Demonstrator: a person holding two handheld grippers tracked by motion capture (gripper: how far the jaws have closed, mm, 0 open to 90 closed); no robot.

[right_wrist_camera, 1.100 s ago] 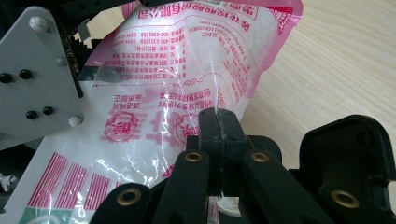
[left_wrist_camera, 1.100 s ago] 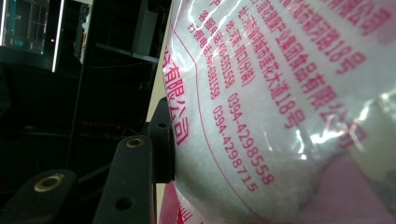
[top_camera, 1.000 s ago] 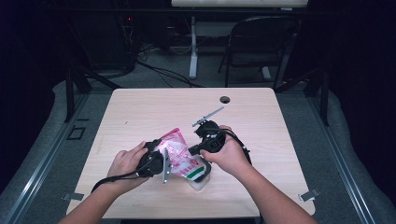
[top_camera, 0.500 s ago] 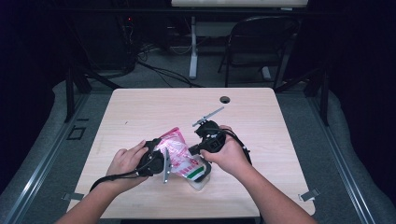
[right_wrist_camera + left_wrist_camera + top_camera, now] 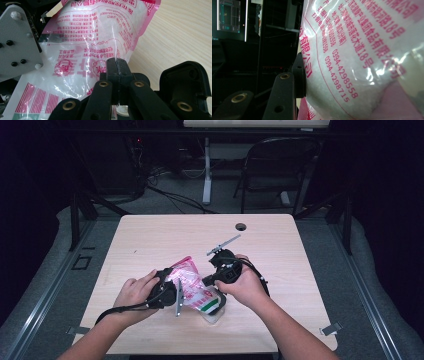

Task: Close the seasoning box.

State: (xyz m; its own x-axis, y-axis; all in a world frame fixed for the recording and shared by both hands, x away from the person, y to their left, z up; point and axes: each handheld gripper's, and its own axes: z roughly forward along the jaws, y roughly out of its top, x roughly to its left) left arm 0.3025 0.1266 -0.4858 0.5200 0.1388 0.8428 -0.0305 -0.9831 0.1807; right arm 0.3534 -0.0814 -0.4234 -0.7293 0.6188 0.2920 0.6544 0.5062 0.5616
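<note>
A clear plastic bag (image 5: 192,281) of white granules, printed in pink with a green strip at one end, is held above the wooden table (image 5: 150,240) between both hands. My left gripper (image 5: 181,285) is shut on the bag's full body; one black finger (image 5: 284,97) presses into the bag (image 5: 362,55), and the other finger is hidden behind it. My right gripper (image 5: 116,65) is shut, its two pads pinched together on the bag's thin film (image 5: 100,42). In the high view the right gripper (image 5: 209,281) comes at the bag from the right.
A small clear container (image 5: 218,315) sits on the table under the bag's lower end. A cable hole (image 5: 241,226) marks the table's far side. A folding chair (image 5: 280,165) and floor cables stand beyond the table. The left gripper's grey plate (image 5: 20,42) is close by.
</note>
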